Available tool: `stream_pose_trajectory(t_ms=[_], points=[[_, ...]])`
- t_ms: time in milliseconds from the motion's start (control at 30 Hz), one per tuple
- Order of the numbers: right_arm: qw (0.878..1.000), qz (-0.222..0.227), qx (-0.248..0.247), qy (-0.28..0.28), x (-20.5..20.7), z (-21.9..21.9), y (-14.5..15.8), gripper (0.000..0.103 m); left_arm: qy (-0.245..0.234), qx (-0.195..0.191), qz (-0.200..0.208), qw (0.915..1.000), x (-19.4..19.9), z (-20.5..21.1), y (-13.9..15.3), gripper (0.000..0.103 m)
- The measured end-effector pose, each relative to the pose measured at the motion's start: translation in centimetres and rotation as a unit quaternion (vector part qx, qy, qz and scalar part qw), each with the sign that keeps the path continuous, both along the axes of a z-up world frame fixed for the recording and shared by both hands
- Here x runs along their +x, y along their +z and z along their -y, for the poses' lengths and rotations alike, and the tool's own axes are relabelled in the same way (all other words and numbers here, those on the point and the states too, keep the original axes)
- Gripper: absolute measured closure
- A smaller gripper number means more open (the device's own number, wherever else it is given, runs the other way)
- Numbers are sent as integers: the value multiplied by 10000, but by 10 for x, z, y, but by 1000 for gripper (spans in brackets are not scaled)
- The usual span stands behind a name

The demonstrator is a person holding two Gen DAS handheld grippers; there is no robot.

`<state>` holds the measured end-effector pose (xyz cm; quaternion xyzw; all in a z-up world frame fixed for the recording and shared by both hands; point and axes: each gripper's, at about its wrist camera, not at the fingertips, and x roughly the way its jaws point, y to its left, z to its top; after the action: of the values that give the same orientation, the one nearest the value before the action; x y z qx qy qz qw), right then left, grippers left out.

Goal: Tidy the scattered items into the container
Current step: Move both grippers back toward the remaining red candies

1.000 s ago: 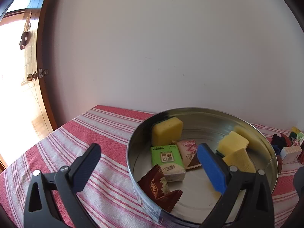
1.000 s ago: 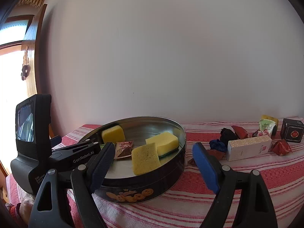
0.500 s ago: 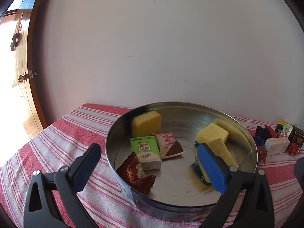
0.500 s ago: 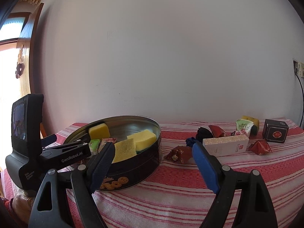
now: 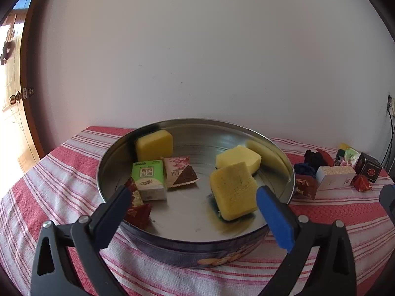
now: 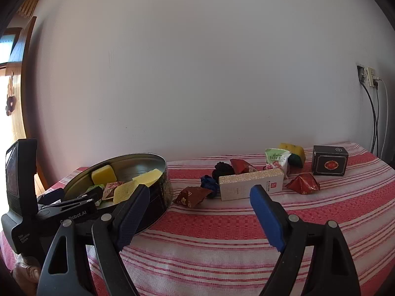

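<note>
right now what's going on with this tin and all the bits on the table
A person is tidying with a gripper in each hand. The left gripper hangs open over the round tin, which already holds sponges and snack packets. The right gripper, open and empty, faces the things on the striped cloth: a white box, a black box, a brown packet and more.

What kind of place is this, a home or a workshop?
Most likely a room in a home: a table with a red striped tablecloth against a plain wall, a wooden door at the left, and a biscuit tin holding snacks and sponges.
</note>
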<state>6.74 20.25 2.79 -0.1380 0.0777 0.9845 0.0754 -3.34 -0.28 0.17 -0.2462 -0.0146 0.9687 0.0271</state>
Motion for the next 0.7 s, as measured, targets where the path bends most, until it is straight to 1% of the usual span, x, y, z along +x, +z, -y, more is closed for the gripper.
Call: stream_pose_trajectory(t_ms=[267, 367, 467, 533, 567, 633, 700], points=[[9990, 76, -36, -443, 15, -42, -4, 18, -489, -176, 100, 9986, 8, -42, -2, 1], [9978, 105, -191, -626, 19, -61, -7, 18, -737, -256, 184, 9968, 7, -63, -4, 1], [9961, 129, -463, -743, 21, -81, -10, 18, -1010, -464, 296, 9934, 5, -89, -7, 1], [9949, 139, -655, -757, 24, -92, -12, 18, -1153, -717, 316, 9902, 2, -109, -9, 1], [9944, 148, -720, -759, 25, -97, -13, 18, -1177, -905, 293, 9885, 0, -120, -10, 1], [9939, 163, -780, -764, 25, -104, -14, 18, -1143, -1355, 241, 9839, -6, -143, -12, 1], [9936, 168, -810, -763, 26, -109, -14, 18, -1086, -1870, 209, 9761, -13, -165, -16, 1]])
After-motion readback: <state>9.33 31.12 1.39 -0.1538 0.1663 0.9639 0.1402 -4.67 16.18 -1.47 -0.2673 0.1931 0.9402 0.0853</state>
